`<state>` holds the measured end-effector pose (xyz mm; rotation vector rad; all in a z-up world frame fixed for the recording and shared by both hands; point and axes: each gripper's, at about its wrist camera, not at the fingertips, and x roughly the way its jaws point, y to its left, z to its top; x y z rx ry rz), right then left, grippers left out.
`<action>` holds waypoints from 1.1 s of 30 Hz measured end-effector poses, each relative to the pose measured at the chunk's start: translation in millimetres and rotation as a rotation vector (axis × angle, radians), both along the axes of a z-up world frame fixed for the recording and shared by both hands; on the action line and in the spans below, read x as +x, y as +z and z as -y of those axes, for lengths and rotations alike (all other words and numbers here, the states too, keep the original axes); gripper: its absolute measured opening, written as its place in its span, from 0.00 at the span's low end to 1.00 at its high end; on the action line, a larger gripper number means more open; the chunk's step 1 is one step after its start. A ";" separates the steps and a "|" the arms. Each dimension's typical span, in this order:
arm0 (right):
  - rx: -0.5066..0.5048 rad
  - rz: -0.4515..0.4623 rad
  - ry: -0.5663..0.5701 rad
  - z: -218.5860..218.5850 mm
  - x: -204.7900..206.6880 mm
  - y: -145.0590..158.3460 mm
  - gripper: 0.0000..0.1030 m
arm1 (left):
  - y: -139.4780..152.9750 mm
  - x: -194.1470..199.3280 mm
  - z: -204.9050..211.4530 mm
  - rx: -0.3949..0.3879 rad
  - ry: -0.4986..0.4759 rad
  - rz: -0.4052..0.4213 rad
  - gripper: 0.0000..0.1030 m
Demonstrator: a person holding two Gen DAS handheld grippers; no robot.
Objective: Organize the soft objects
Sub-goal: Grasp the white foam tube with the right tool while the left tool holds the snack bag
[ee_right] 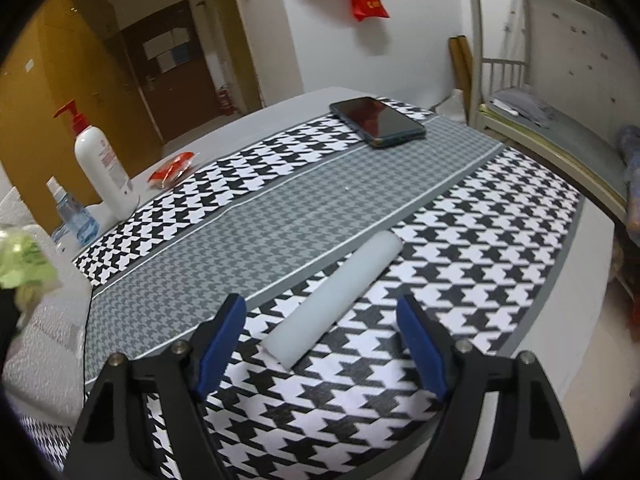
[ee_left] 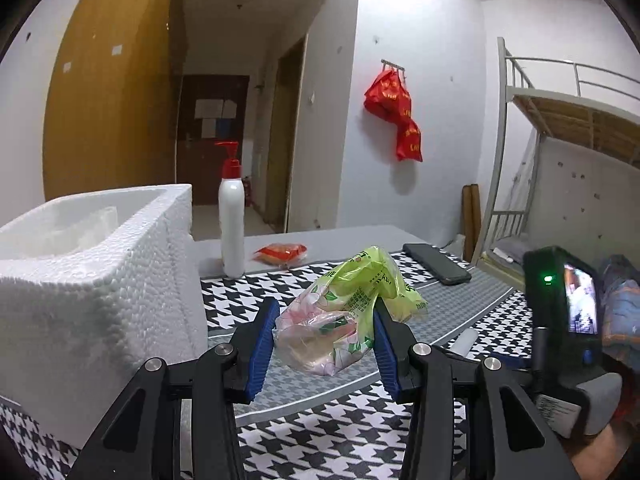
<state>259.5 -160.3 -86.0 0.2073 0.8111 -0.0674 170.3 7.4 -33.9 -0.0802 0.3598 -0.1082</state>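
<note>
Left wrist view: left tongs (ee_left: 325, 334) pointing slightly downward, raised above the worktop (ee_left: 320, 432), half closed and pinching one crinkled green-and-pink plastic bag (ee_left: 344, 312) between two blue ribbed pads. One white foam box (ee_left: 92, 280) just beside, at left.

Right wrist view: right tongs (ee_right: 322, 344) tilted steeply down, wide apart, gripping nothing. One smooth white foam cylinder (ee_right: 334, 298) lying on houndstooth cloth (ee_right: 480, 248), its near end between the fingers, untouched.

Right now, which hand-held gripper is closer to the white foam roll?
Right. The right hand-held gripper hangs open just over the roll; the left hand-held gripper holds a green bag further off, beside the foam box.
</note>
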 end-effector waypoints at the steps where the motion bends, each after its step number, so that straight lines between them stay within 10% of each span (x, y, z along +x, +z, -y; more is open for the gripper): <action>1: -0.003 -0.004 -0.011 -1.9 0.1 -0.6 0.79 | 0.2 -0.9 -1.6 -0.002 -0.002 0.000 0.46; 19: -0.006 -0.059 -0.185 -17.3 11.8 -7.7 0.67 | 5.6 -16.6 -5.4 -0.052 -0.048 0.052 0.46; 33: -0.036 -0.114 -0.127 -11.3 22.7 -6.6 0.27 | 5.9 -17.6 -7.4 -0.059 -0.058 0.045 0.46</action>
